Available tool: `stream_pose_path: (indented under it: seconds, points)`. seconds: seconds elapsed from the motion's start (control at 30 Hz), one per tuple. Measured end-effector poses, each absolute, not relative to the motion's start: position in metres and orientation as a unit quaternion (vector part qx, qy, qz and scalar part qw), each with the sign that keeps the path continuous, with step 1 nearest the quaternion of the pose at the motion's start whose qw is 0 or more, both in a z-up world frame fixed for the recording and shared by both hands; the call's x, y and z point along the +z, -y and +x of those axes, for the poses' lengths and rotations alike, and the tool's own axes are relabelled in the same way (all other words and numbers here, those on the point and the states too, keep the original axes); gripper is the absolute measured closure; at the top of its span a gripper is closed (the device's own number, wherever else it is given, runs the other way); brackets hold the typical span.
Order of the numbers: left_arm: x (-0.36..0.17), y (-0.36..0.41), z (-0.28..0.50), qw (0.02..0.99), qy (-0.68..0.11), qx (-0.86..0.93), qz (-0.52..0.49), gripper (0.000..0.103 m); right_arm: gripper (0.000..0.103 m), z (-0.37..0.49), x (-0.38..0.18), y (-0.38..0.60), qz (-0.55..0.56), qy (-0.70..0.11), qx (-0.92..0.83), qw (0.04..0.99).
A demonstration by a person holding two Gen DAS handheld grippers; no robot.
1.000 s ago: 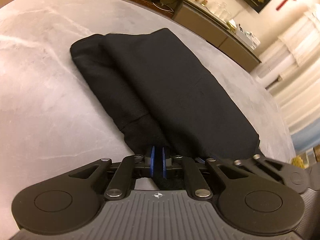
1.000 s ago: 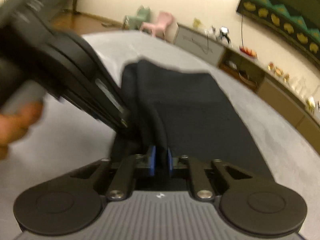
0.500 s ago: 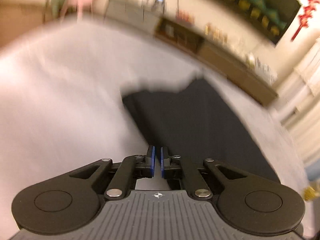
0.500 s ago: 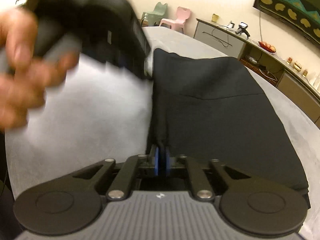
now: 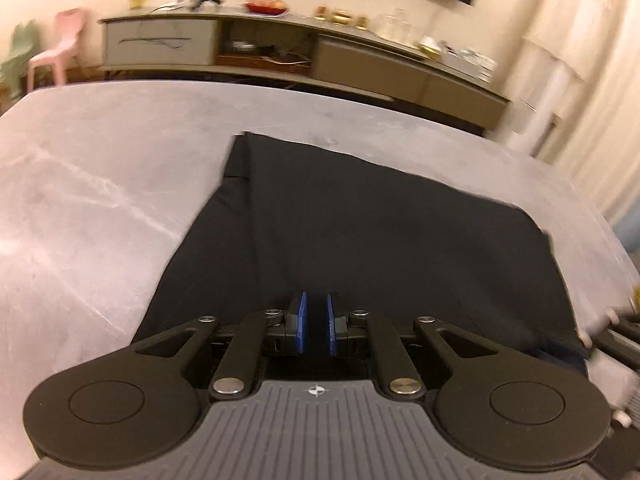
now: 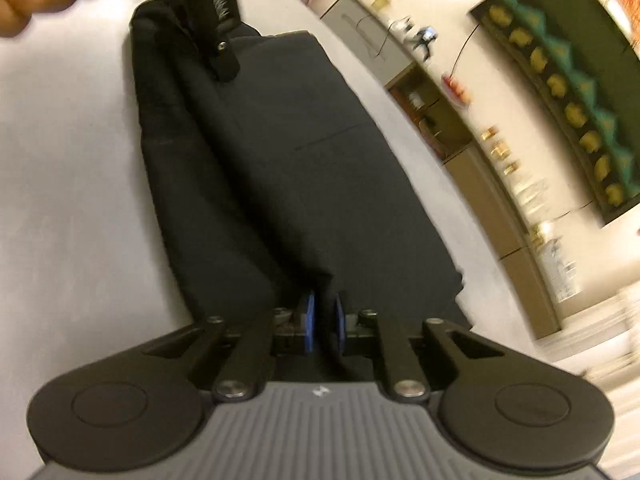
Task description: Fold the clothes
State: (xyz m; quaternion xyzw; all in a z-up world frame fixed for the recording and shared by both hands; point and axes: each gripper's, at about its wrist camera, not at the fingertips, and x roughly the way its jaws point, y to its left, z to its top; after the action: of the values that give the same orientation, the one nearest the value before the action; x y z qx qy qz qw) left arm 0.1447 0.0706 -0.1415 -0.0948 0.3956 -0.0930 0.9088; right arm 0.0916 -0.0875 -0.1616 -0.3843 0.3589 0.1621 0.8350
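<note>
— Two claws: how do they stand?
— In the right wrist view, lower centre, the right gripper [image 6: 322, 322] pinches a fold of the black garment [image 6: 304, 168], pads nearly together.
— And the left gripper [image 5: 314, 322]?
— Lower centre of its view, a narrow gap; whether cloth sits between, I cannot tell. Garment lies on the grey table [image 5: 100, 208].

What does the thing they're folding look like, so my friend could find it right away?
Start at the big grey marble-look table in front of the long low sideboard. On it lies a black garment, folded into a long flat strip, with the right gripper pinching its near end. It is the only cloth on the table, and much darker than the pale top.
</note>
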Motion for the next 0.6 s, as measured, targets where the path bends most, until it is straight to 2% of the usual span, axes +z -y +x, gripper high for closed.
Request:
stream_pose_path:
  seconds: [0.03, 0.1, 0.17, 0.2, 0.27, 0.3, 0.37, 0.43, 0.47, 0.5, 0.53, 0.57, 0.6]
  points:
    - [-0.14, -0.074, 0.146, 0.908, -0.397, -0.086, -0.104, 0.092, 0.087, 0.092, -0.15, 0.096, -0.347, -0.377, 0.19, 0.837]
    - [-0.133, -0.082, 0.146, 0.908, -0.394, -0.077, -0.12, 0.092, 0.087, 0.089, -0.122, 0.118, -0.238, -0.399, 0.252, 0.849]
    - [-0.121, -0.082, 0.136, 0.915, -0.376, -0.088, -0.114, 0.092, 0.087, 0.09, -0.097, 0.143, -0.135, -0.395, 0.285, 0.863]
    - [-0.114, -0.077, 0.131, 0.918, -0.368, -0.1, -0.104, 0.092, 0.083, 0.093, -0.088, 0.153, -0.107, -0.386, 0.28, 0.872]
    - [-0.102, -0.063, 0.122, 0.922, -0.354, -0.141, -0.07, 0.091, 0.064, 0.097, -0.082, 0.166, -0.086, -0.372, 0.257, 0.888]
    - [-0.1, -0.051, 0.111, 0.92, -0.349, -0.178, -0.03, 0.088, 0.05, 0.095, -0.084, 0.159, -0.094, -0.37, 0.257, 0.888]
    - [-0.103, -0.028, 0.089, 0.909, -0.34, -0.236, 0.054, 0.076, 0.048, 0.093, -0.089, 0.147, -0.11, -0.365, 0.256, 0.888]
    - [-0.116, -0.008, 0.076, 0.898, -0.332, -0.262, 0.125, 0.075, 0.048, 0.09, -0.093, 0.134, -0.125, -0.361, 0.255, 0.888]
    - [-0.125, -0.001, 0.075, 0.894, -0.334, -0.262, 0.142, 0.075, 0.049, 0.088, -0.095, 0.127, -0.133, -0.358, 0.254, 0.888]
    - [-0.134, 0.003, 0.076, 0.892, -0.339, -0.258, 0.153, 0.075, 0.056, 0.087, -0.097, 0.121, -0.141, -0.356, 0.253, 0.888]
    - [-0.141, 0.006, 0.078, 0.891, -0.342, -0.253, 0.157, 0.075, 0.079, 0.085, -0.1, 0.115, -0.148, -0.354, 0.253, 0.888]
    - [-0.147, 0.007, 0.079, 0.892, -0.343, -0.249, 0.158, 0.075, 0.095, 0.084, -0.102, 0.108, -0.156, -0.351, 0.252, 0.888]
    - [-0.149, 0.006, 0.079, 0.893, -0.343, -0.249, 0.155, 0.075, 0.099, 0.082, -0.104, 0.102, -0.164, -0.349, 0.251, 0.888]
